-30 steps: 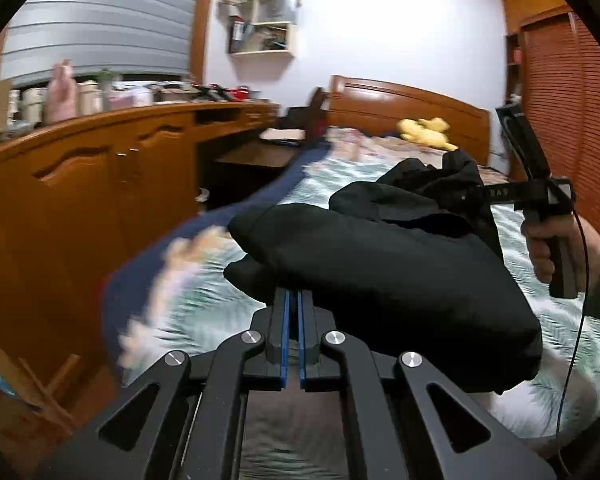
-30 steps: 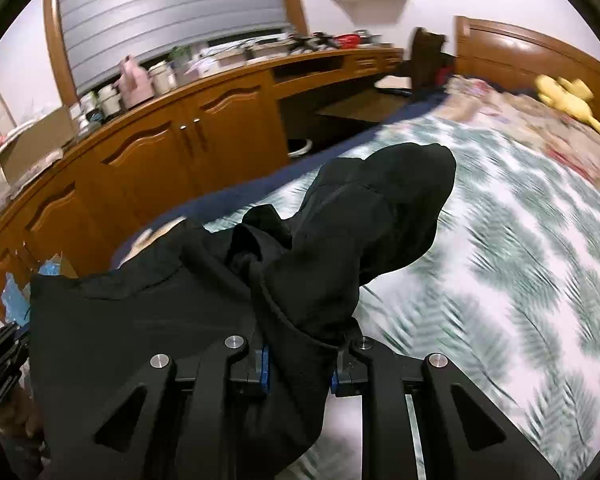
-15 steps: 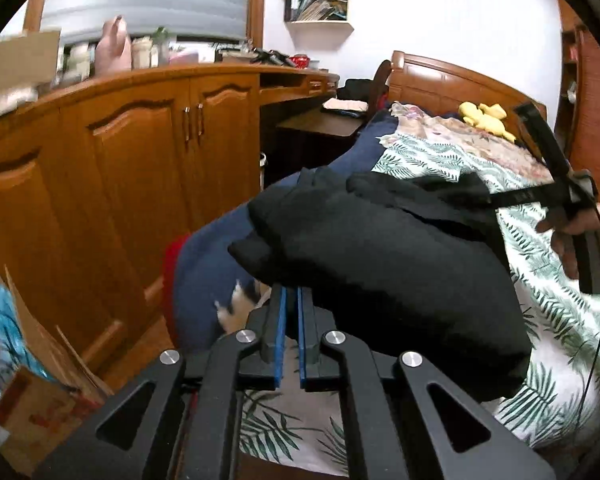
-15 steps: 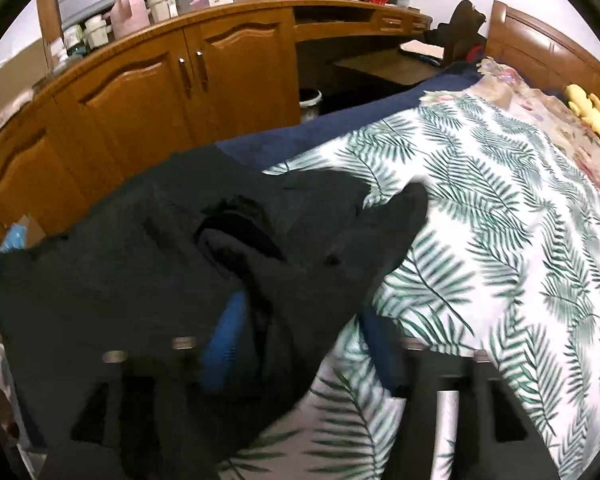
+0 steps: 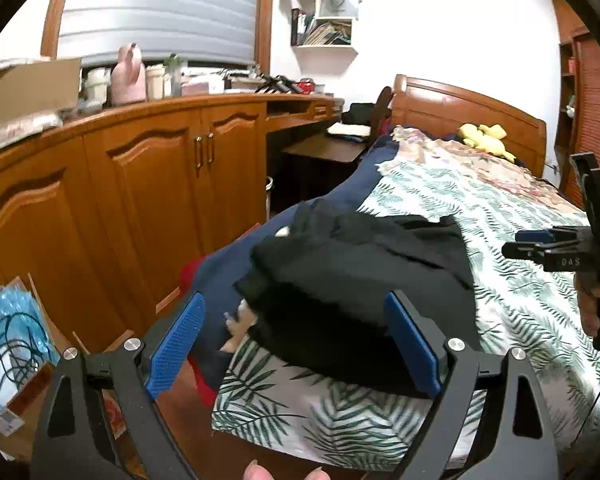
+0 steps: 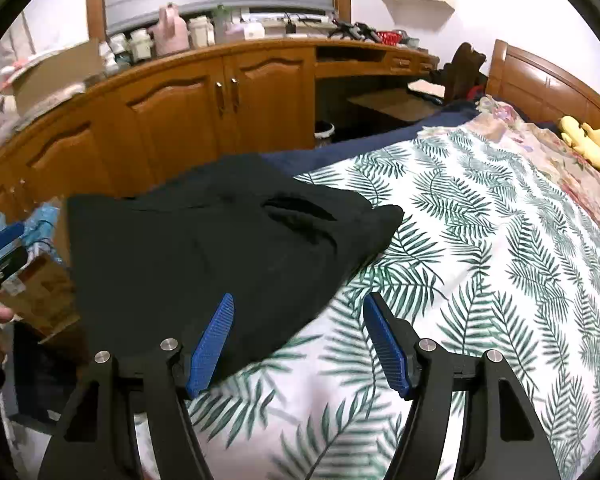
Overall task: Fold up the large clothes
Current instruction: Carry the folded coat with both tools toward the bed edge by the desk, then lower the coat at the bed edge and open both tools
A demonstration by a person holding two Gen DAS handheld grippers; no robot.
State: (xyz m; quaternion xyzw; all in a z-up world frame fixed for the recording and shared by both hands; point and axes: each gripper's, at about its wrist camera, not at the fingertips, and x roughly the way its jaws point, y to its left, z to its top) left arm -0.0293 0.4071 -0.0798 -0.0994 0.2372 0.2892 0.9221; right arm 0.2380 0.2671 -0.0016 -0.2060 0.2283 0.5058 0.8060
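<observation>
Now both the left tool (image 5: 292, 344) and right tool (image 6: 298, 344) gape wide, empty, over the black garment (image 6: 204, 248).

The black garment (image 5: 364, 280) hides part of the leafy bedspread (image 5: 532, 304). The picture's edge cuts the cardboard box (image 5: 24, 84), and the items on the shelf (image 5: 324, 20) are too small to tell.

the left gripper (image 5: 296, 344) is spread wide, its blue pads well apart. the right gripper (image 6: 300, 340) also gapes, nothing between its fingers. the right hand (image 5: 592, 300), partly hidden, seems wrapped around its handle.
</observation>
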